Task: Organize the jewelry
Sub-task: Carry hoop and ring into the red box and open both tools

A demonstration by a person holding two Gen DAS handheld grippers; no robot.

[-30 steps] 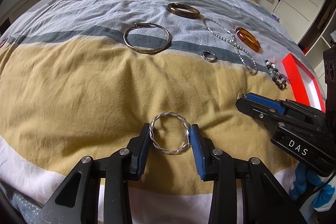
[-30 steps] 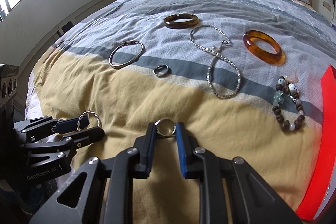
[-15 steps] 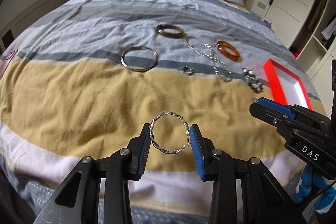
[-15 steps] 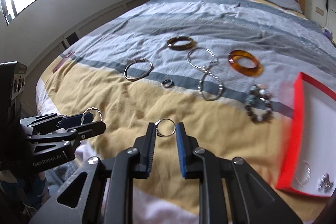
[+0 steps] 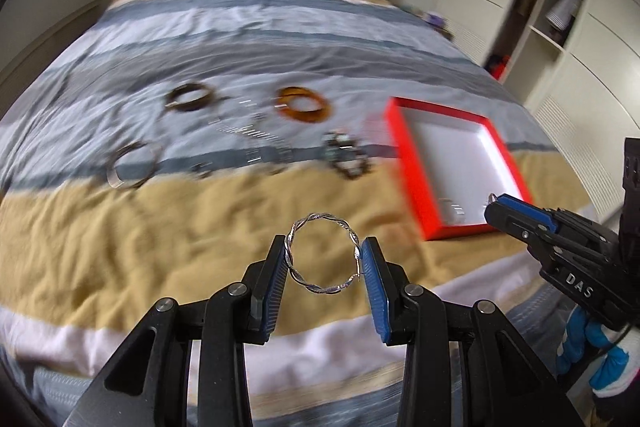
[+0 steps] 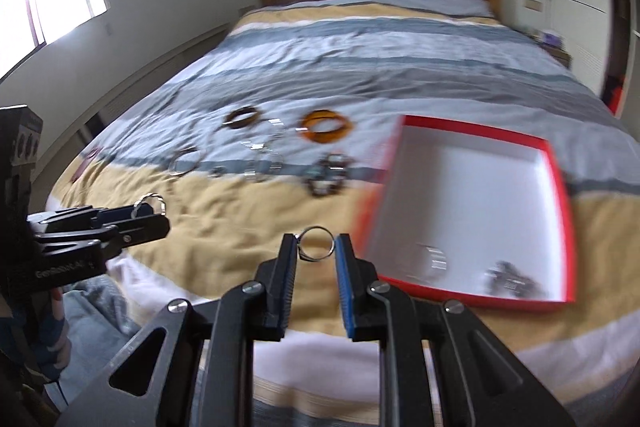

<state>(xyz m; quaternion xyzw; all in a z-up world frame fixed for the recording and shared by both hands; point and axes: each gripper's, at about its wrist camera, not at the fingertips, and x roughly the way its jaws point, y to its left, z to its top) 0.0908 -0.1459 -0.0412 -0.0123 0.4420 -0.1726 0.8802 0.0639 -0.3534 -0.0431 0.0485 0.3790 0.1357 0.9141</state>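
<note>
The left gripper (image 5: 324, 261) is clenched on a twisted silver bangle (image 5: 322, 254), which sits low in the centre of the left wrist view, pinched across its width between the two blue pads. The right gripper (image 6: 316, 247) grasps a small silver ring (image 6: 316, 243) the same way, at centre of the right wrist view. Both pieces look light, stiff and slick, so a hold across the widest part seems safest; the thin twisted wire could bend under a hard squeeze, and the ring could pop out sideways. The red box (image 6: 560, 187), at right of that view, lies on the striped bedspread (image 6: 248, 215) and already holds some blurred pieces along its near edge. The other bangles and beads, left of the box, are too blurred to describe
</note>
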